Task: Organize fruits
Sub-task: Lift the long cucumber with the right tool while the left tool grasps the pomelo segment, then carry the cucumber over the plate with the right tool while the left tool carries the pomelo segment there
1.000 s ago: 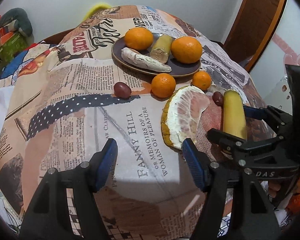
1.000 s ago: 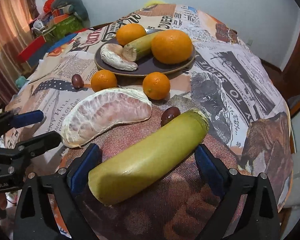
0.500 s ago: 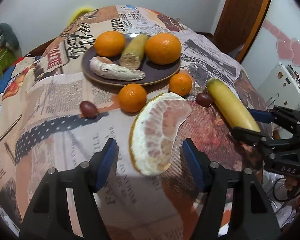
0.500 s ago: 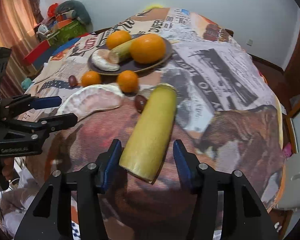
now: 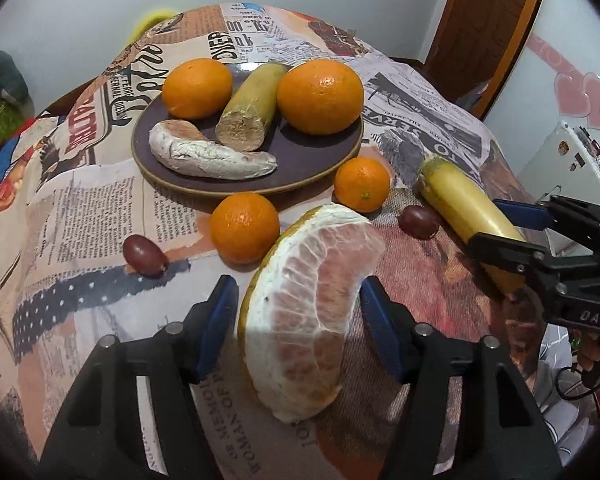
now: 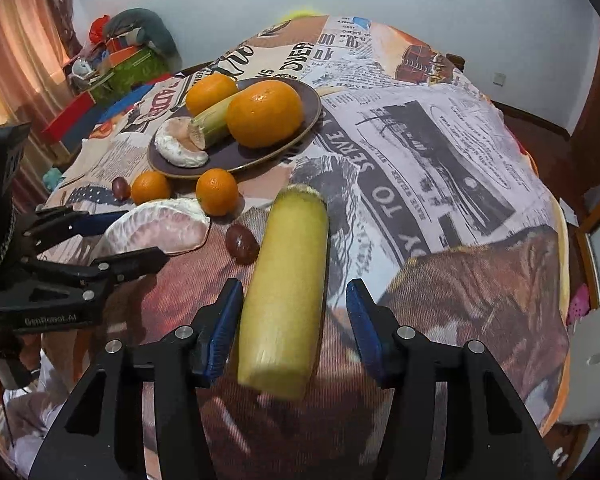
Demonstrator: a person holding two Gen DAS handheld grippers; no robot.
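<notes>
Between the left gripper (image 5: 298, 322) pads, in the left wrist view, a peeled pomelo wedge (image 5: 314, 310) is lying on the tablecloth (image 5: 100, 208), claw spread and not yet biting. Risk, as I judge it: the wedge is sitting wider than a clean pinch, so closing here could be crushing soft pulp or squirting it sideways into the small orange (image 5: 245, 227) touching its far tip. Flesh is looking pink, membrane white, rind edge yellow-green. Plate (image 5: 342, 148) behind is already carrying two big oranges, a cut cane piece and a pale wedge, so free space is looking tight. Two dark grapes (image 5: 144, 255) are lying loose.

Over on the right wrist view, the right gripper (image 6: 292, 322) is straddling the near end of a yellow-green sugarcane stick (image 6: 288, 280), jaws released, left pad nearly touching, right pad apart. Gripping that near the end, the long smooth stick could be pivoting or slipping, maybe knocking the grape (image 6: 242, 243) just beside it. Left gripper is showing at the left edge by the pomelo.
</notes>
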